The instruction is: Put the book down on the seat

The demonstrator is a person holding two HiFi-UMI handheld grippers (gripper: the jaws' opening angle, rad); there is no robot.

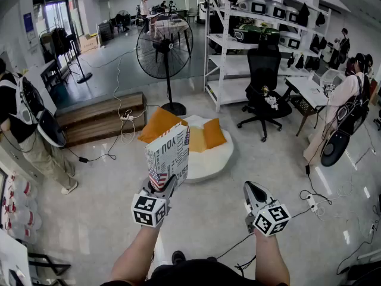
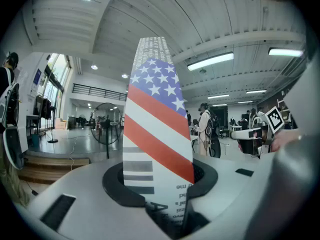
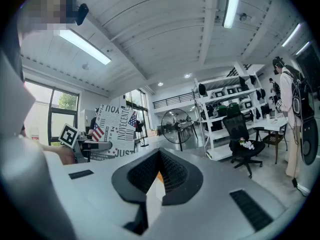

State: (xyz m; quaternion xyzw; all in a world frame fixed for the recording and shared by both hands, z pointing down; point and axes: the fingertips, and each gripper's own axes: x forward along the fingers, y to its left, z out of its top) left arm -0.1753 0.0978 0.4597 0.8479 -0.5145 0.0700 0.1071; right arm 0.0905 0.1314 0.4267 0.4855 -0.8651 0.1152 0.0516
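One book [image 1: 168, 155] stood upright, clamped by its lower edge in the left gripper [image 1: 166, 187], in the air short of the seat [image 1: 219, 159]; the right gripper [image 1: 250, 187] was closed on nothing. Held so low, it could tip or slip, or land askew on the cushions [image 1: 213, 133] and slide off

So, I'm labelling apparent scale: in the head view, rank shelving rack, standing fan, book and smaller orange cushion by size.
1. shelving rack
2. standing fan
3. book (nearest the camera, so it looks bigger than it is)
4. smaller orange cushion
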